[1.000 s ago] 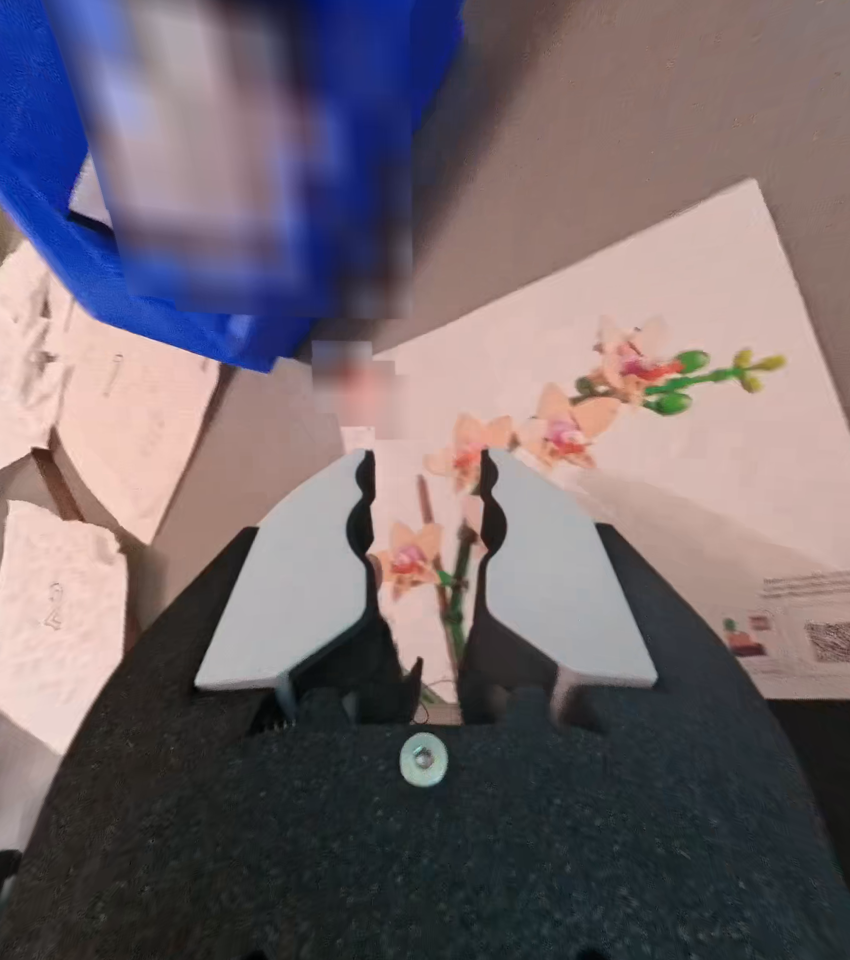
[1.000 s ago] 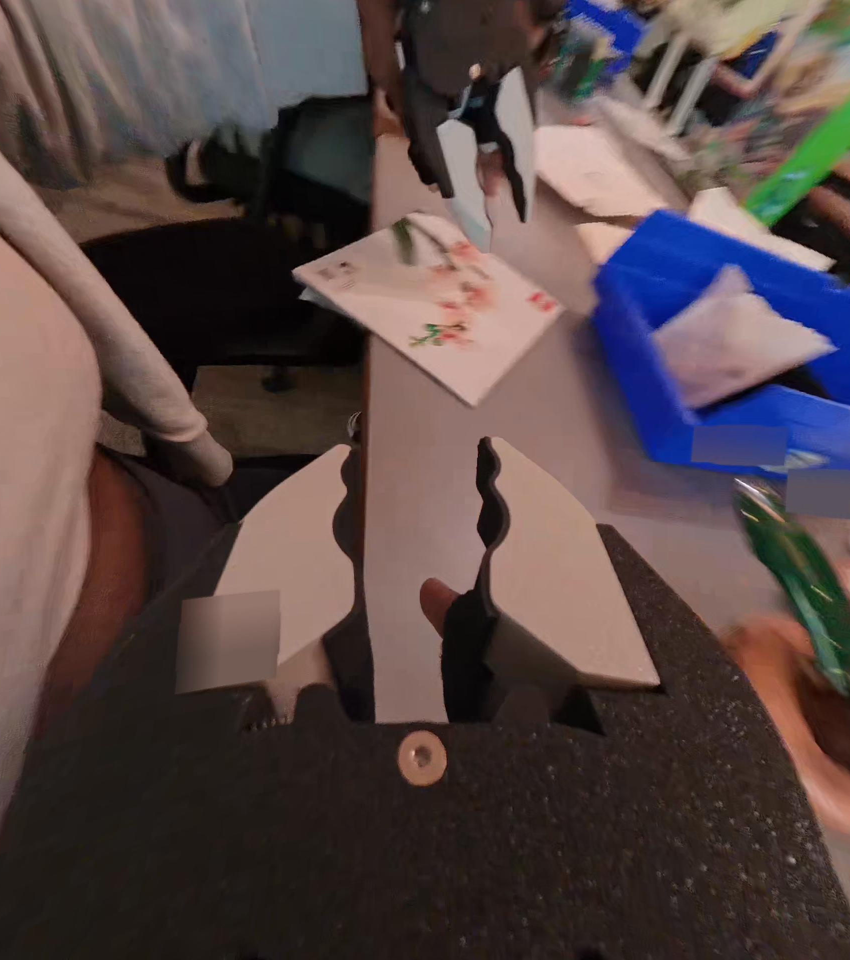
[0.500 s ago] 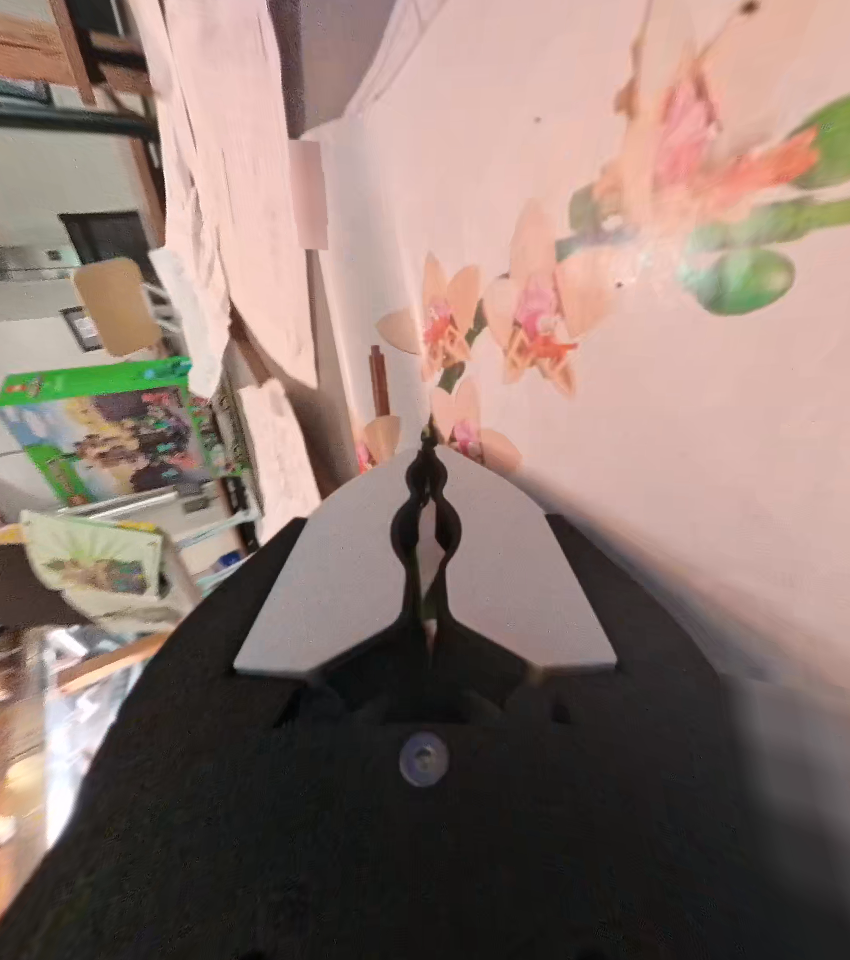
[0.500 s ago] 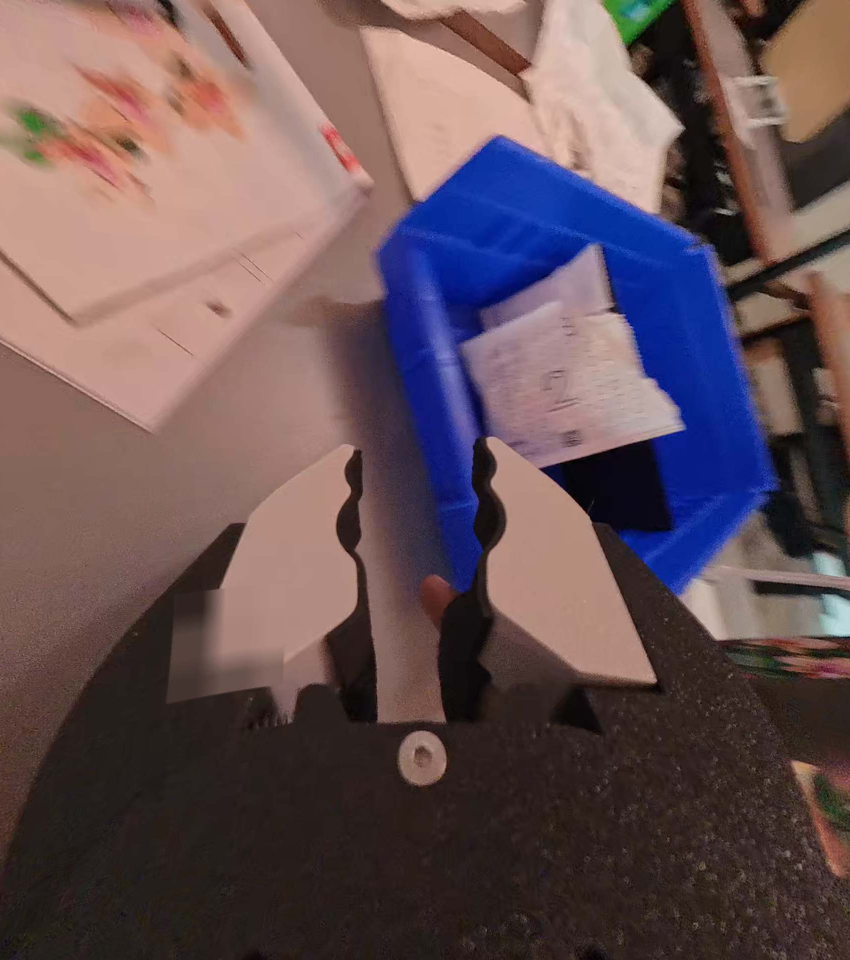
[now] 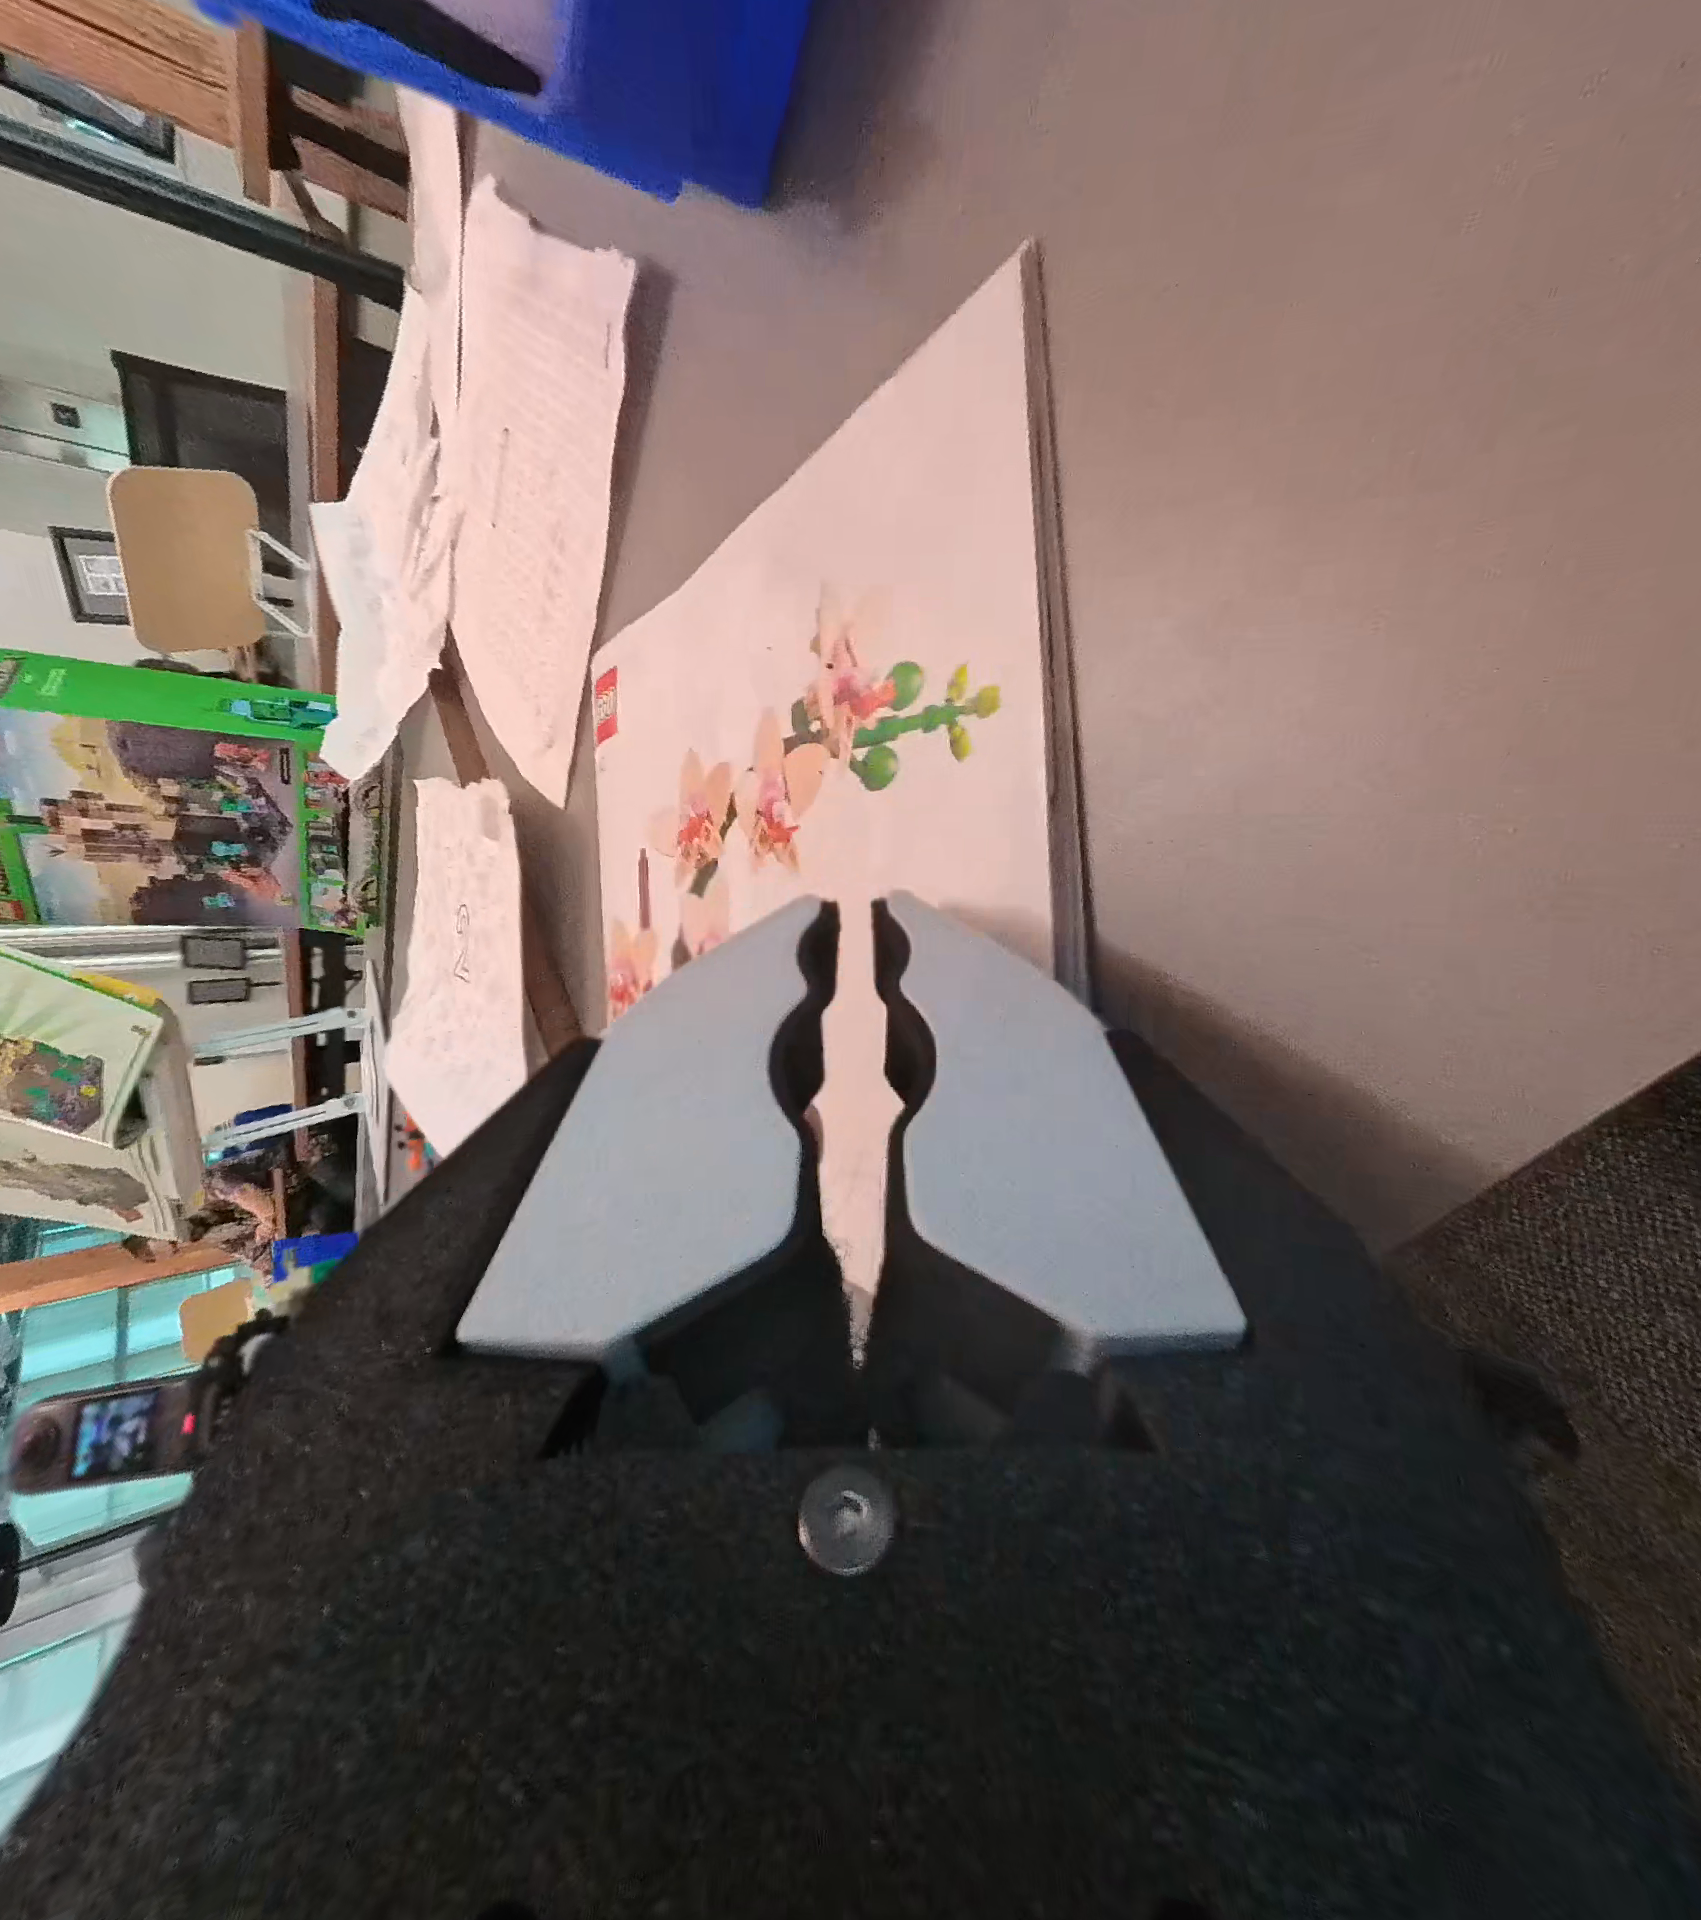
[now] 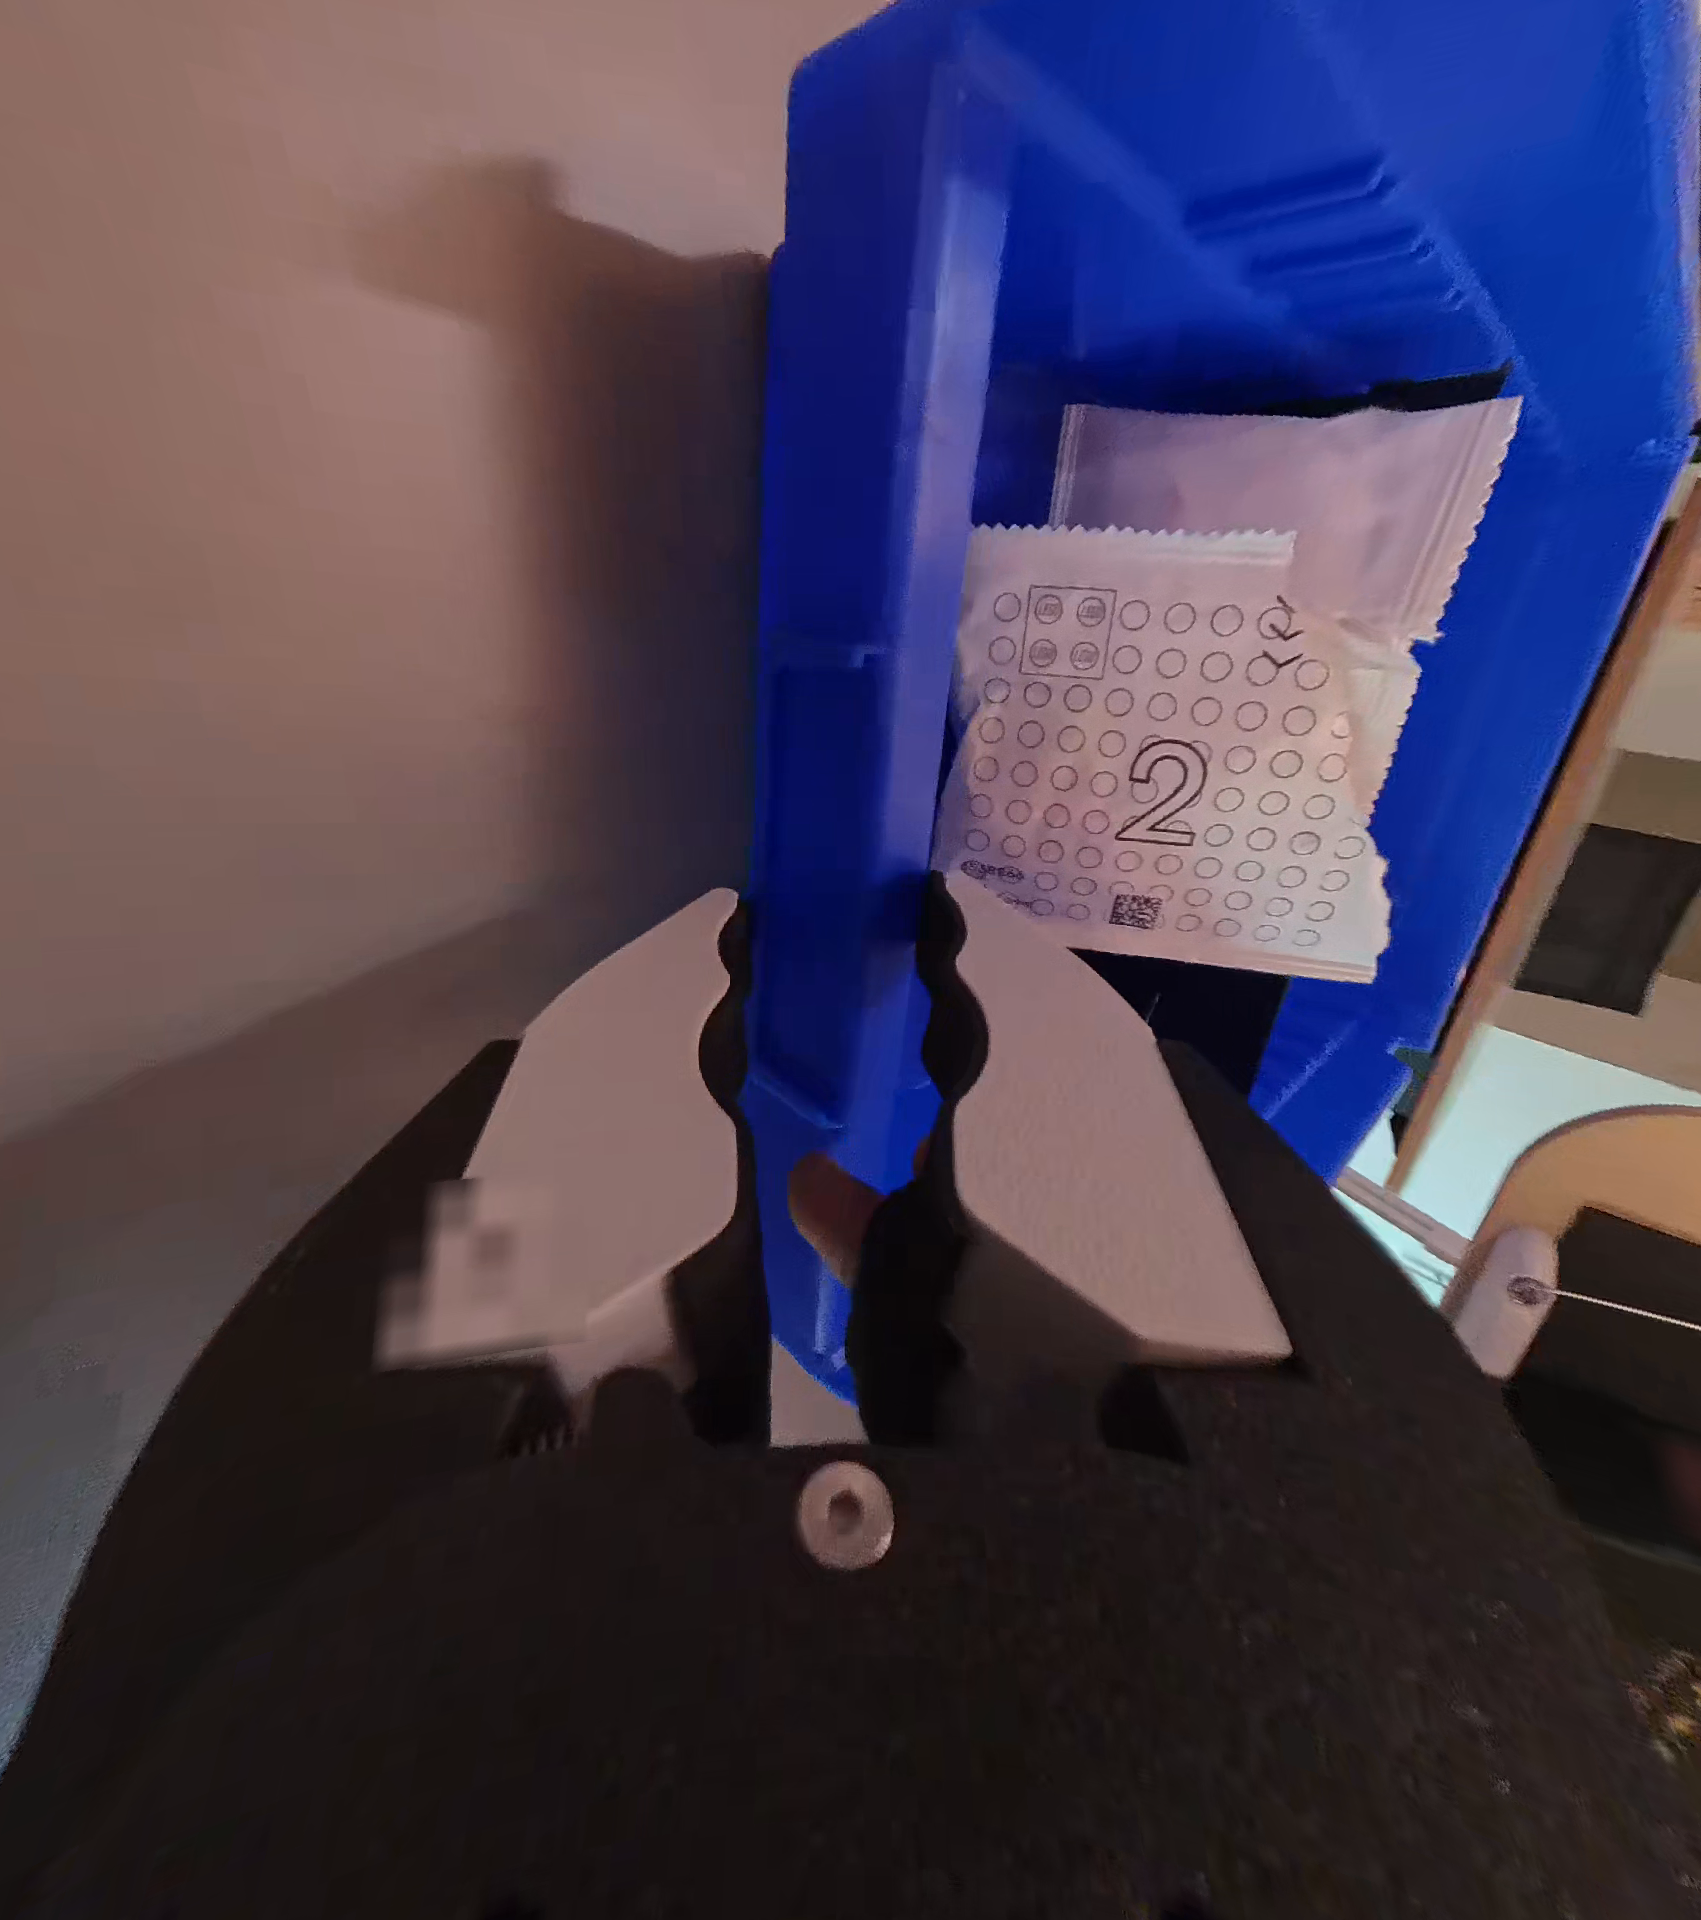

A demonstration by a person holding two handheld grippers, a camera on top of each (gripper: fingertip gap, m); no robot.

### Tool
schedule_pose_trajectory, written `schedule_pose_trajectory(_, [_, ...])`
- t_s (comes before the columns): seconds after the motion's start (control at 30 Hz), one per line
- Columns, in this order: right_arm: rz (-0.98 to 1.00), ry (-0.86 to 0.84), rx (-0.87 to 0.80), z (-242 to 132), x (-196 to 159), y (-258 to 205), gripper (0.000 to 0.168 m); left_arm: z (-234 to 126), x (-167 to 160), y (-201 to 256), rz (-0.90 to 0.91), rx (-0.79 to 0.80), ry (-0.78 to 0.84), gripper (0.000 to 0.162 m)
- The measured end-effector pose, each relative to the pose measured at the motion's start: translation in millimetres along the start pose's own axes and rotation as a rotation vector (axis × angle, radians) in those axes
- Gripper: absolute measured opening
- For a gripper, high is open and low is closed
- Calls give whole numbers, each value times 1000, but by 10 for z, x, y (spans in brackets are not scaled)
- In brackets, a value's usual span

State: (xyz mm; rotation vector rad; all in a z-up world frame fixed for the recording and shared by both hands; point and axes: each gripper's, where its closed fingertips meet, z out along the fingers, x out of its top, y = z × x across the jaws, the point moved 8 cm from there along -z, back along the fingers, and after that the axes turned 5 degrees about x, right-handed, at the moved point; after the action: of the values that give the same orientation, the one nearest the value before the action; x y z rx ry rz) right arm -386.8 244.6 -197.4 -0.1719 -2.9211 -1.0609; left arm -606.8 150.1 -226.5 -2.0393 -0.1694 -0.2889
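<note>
**Right gripper straddling the bin wall, left over the booklet**

The right gripper (image 6: 830, 925) had its fingers apart, one on each side of the near wall of the blue bin (image 6: 856, 520). Whether the pads touched the wall could not be told; a gap showed on the left side, so it read as not clamped. Inside the bin lay a white bag (image 6: 1158, 769) printed with circles, on top of a clear bag (image 6: 1345, 488) behind it. The bin stood on a grey table (image 6: 254, 520).

The left gripper (image 5: 856, 914) held nothing. Its fingers stood narrowly apart, with the white booklet (image 5: 887, 582) bearing a flower picture visible through the gap. The booklet lay flat on the table, near the bin's corner (image 5: 659, 94). Torn paper bags (image 5: 524, 499) lay beyond it at the table's far edge, and boxes (image 5: 119, 790) stood off the table.

As a judgement only: the bags sat in the bin, the booklet was closed, and neither gripper had anything in its grasp.
</note>
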Motion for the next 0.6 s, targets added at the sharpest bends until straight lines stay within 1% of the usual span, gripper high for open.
schedule_pose_trajectory(0.1, [-7,31,49,-127,-74,-105,30,-22,-20,26,-28,31,-18,7])
schedule_pose_trajectory(0.23, [-80,46,12,-376,-214,-435,30,-176,105,-61,-193,85,62,7])
schedule_pose_trajectory(0.33, [-114,112,-17,-605,-328,-731,30,-353,260,-119,-272,147,119,8])
schedule_pose_trajectory(0.47, [-177,171,-45,-901,-562,-1096,30,-625,520,-199,-321,222,191,9])
schedule_pose_trajectory(0.6, [-211,234,-40,-1124,-803,-1341,30,-924,860,-328,-340,238,267,11])
